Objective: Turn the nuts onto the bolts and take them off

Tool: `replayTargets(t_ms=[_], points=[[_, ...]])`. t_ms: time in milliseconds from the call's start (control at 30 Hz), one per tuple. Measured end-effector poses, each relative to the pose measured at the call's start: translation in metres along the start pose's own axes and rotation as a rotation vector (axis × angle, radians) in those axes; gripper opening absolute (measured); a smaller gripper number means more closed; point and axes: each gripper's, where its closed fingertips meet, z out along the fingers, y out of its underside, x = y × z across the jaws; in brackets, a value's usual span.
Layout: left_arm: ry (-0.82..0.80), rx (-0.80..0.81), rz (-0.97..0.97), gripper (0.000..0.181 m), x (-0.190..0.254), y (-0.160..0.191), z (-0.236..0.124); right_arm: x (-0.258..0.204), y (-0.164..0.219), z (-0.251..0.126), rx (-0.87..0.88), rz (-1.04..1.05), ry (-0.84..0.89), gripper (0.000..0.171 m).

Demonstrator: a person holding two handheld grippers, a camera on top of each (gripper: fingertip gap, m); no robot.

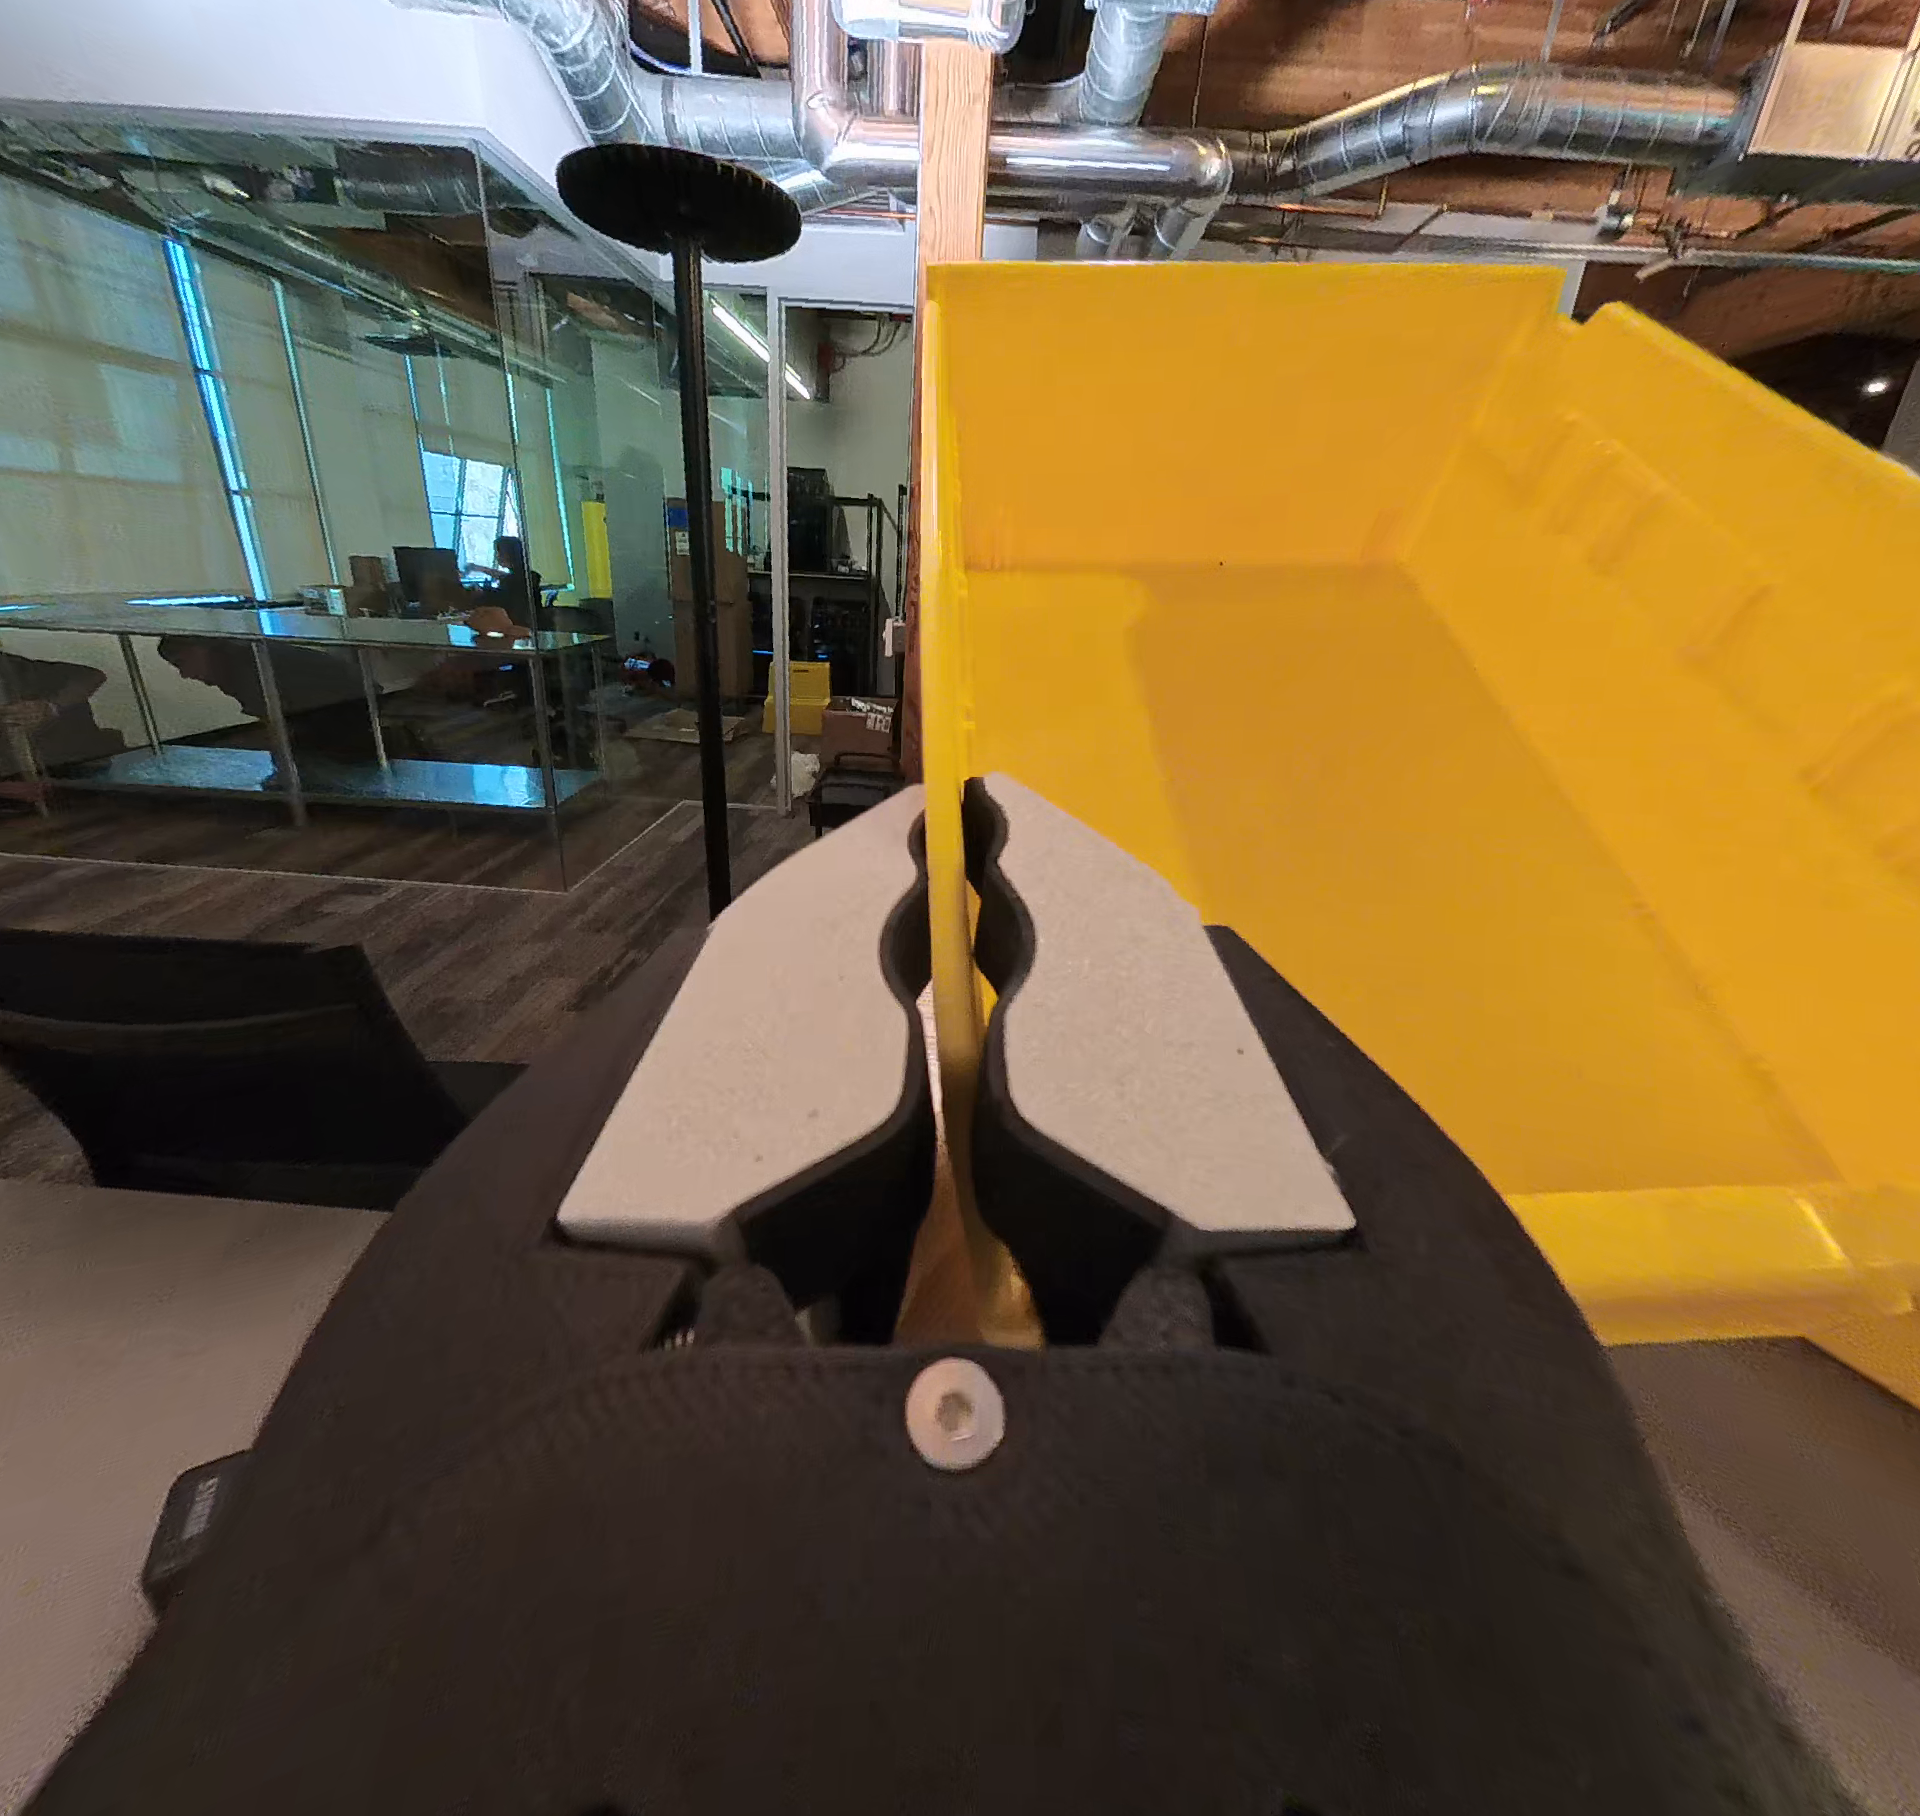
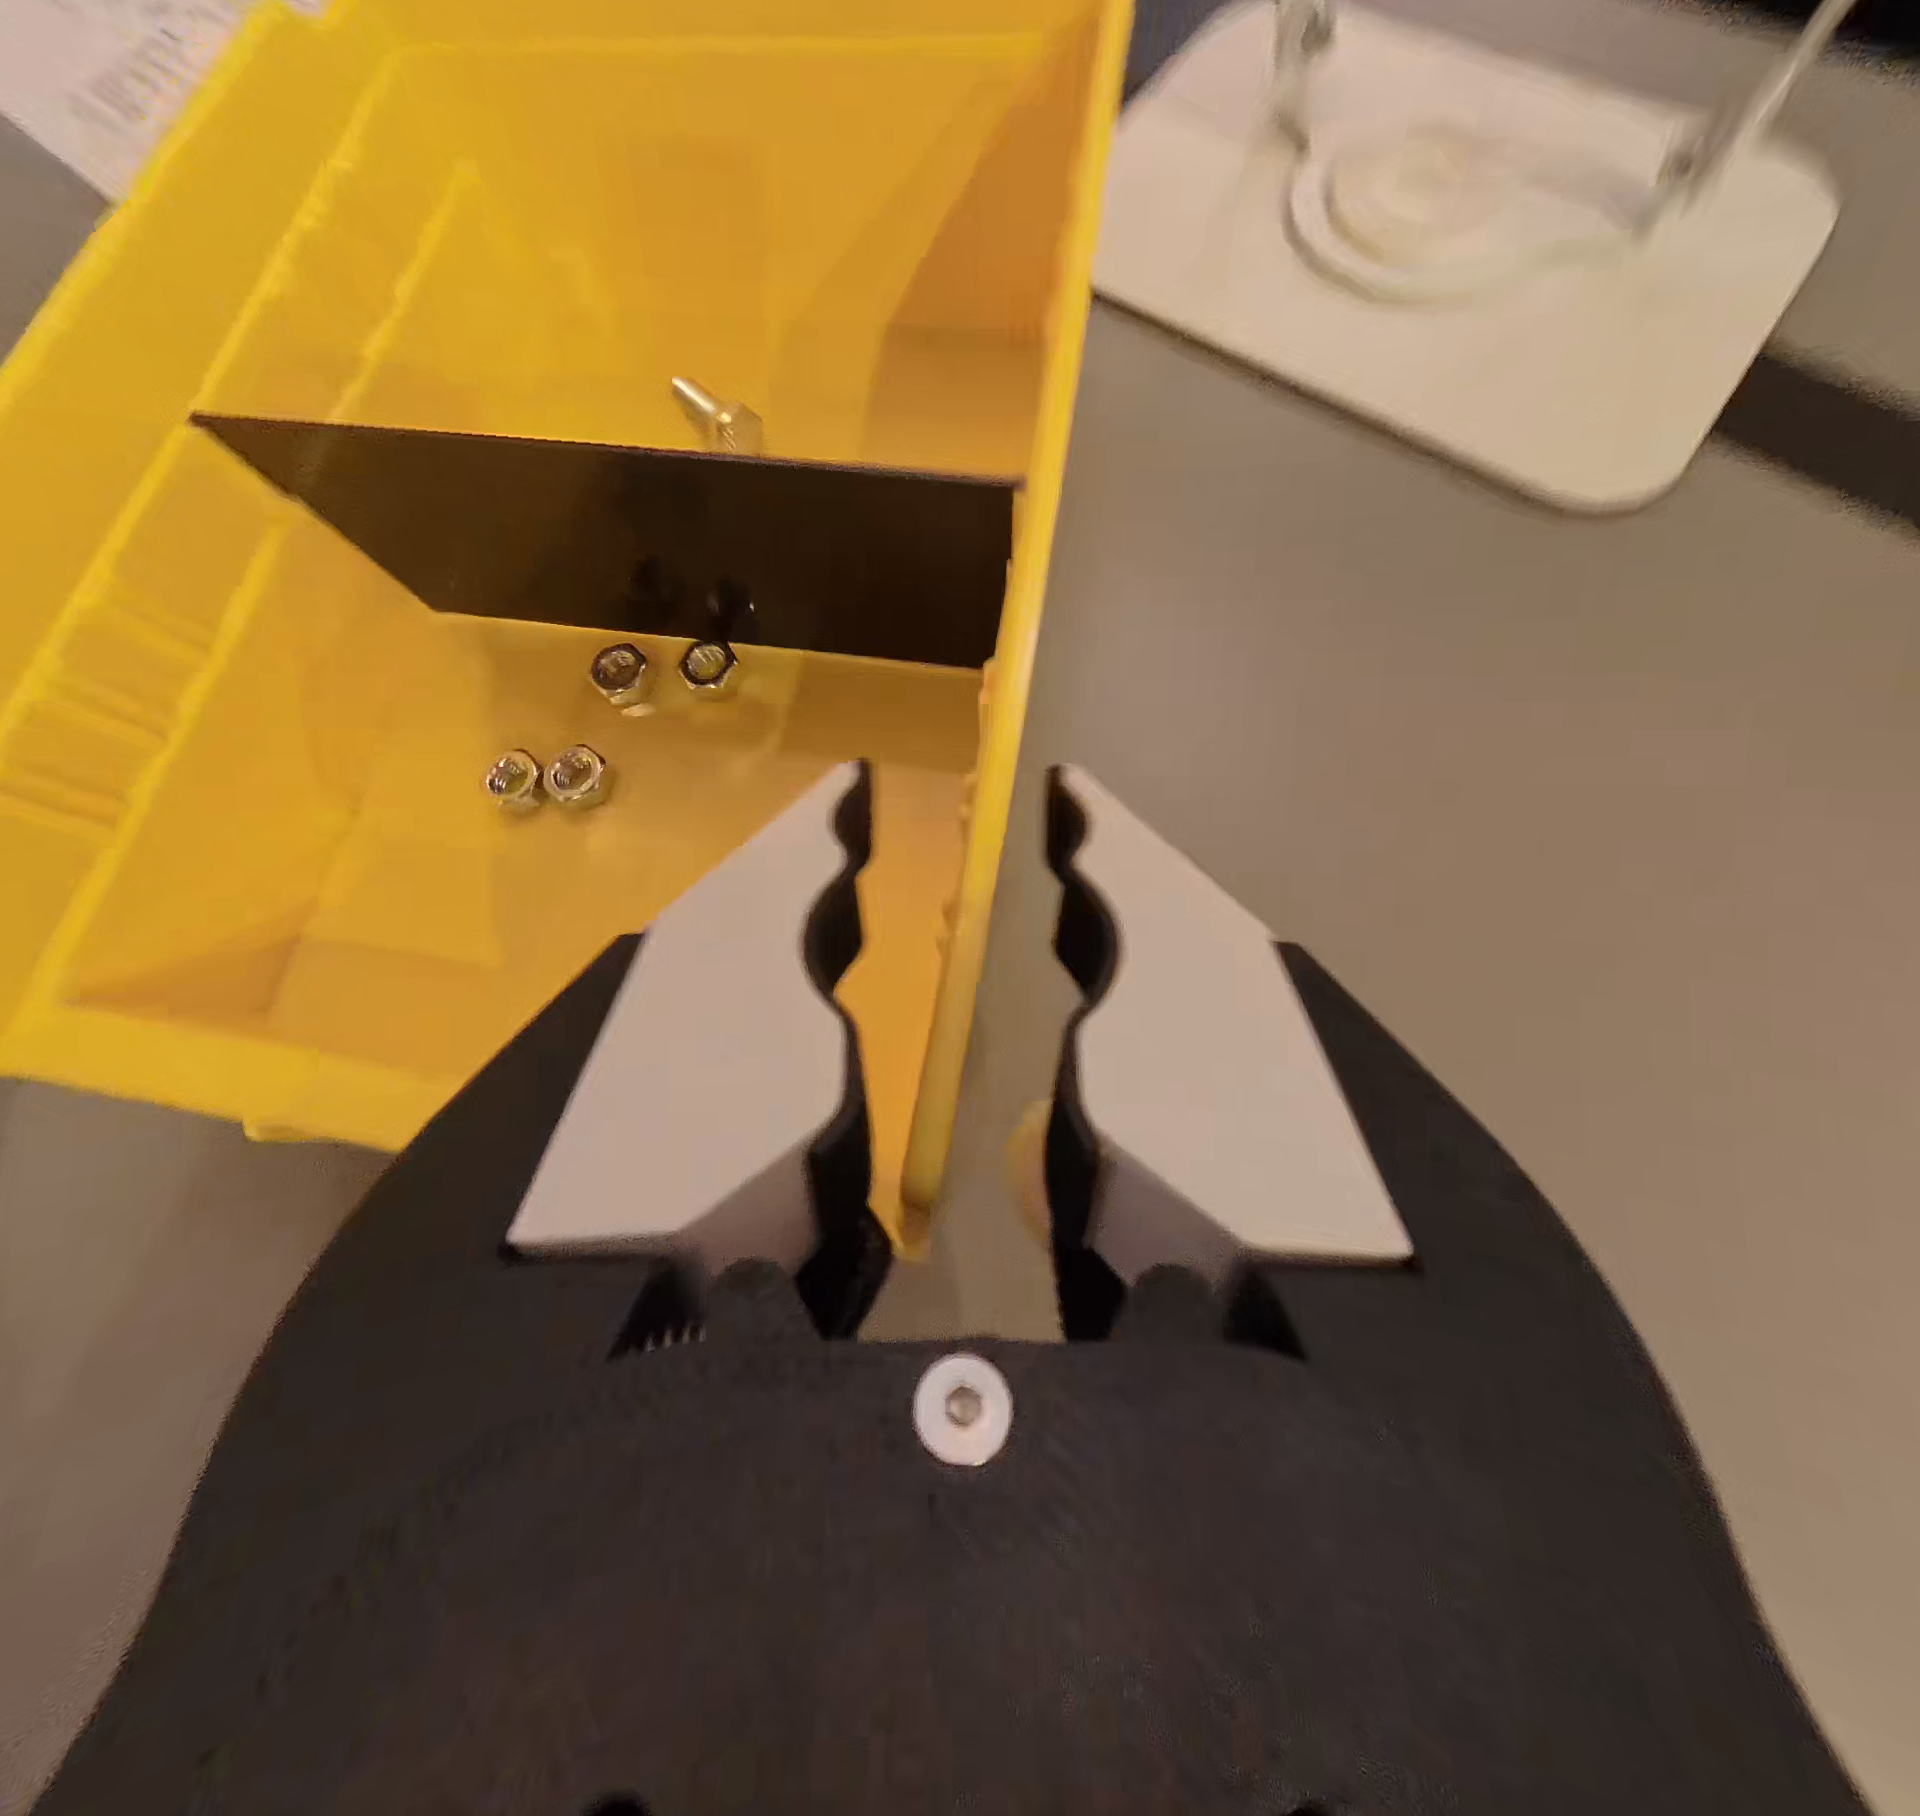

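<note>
In the left wrist view my left gripper [image 1: 945, 800] is shut on the thin side wall of a yellow bin [image 1: 1351, 727], which is tilted; the part of its inside that shows is bare. In the right wrist view my right gripper [image 2: 956, 790] is open, with its jaws either side of the right wall of a yellow bin [image 2: 1049, 478], not clamped on it. A black divider [image 2: 727, 540] crosses this bin. Several nuts [image 2: 620, 673] lie on the floor in front of the divider. A bolt [image 2: 717, 410] lies behind it, partly hidden.
A white square base with clear upright legs [image 2: 1455, 239] stands on the grey table [image 2: 1455, 831] right of the bin. Printed paper [image 2: 135, 52] lies at the far left. Beyond the table in the left wrist view are a black pole with a disc top [image 1: 696, 519] and a black chair [image 1: 208, 1060].
</note>
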Motion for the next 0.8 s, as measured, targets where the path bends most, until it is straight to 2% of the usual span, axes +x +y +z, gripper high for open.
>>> replayTargets(t_ms=[33,67,133,200,233,300,367,400,433,567,800], points=[[0.000,0.008,-0.007,0.002,0.000,-0.001,0.000,0.001,-0.008,-0.008,0.038,-0.071,0.055,0.046],[0.004,0.013,-0.012,0.002,0.000,-0.001,0.000,0.008,-0.015,-0.019,0.056,-0.174,0.147,0.057],[0.011,0.020,-0.013,0.002,0.001,-0.003,0.001,-0.010,-0.036,-0.050,0.121,-0.525,0.229,0.051],[0.025,0.013,-0.026,0.002,0.003,-0.003,0.003,-0.074,-0.026,-0.064,0.092,-0.818,0.000,0.051],[0.032,0.014,-0.029,0.002,0.005,-0.003,0.005,-0.099,-0.013,-0.063,0.043,-0.867,-0.114,0.051],[0.045,0.016,-0.033,0.002,0.011,-0.003,0.009,-0.128,0.013,-0.048,-0.033,-0.997,-0.241,0.050],[0.056,0.016,-0.019,0.002,0.018,-0.004,0.012,-0.133,0.042,-0.021,-0.137,-1.108,-0.284,0.050],[0.065,0.015,-0.017,0.002,0.022,-0.005,0.013,-0.137,0.055,-0.011,-0.167,-1.141,-0.331,0.044],[0.072,0.012,-0.016,0.002,0.024,-0.005,0.014,-0.148,0.061,-0.007,-0.148,-1.125,-0.421,0.024],[0.083,0.043,-0.032,0.002,0.027,-0.010,0.011,-0.164,0.057,0.007,-0.106,-1.049,-0.506,0.024],[0.049,0.075,-0.040,0.002,0.017,-0.016,0.001,-0.193,0.021,0.055,-0.080,-0.923,-0.432,0.021]])
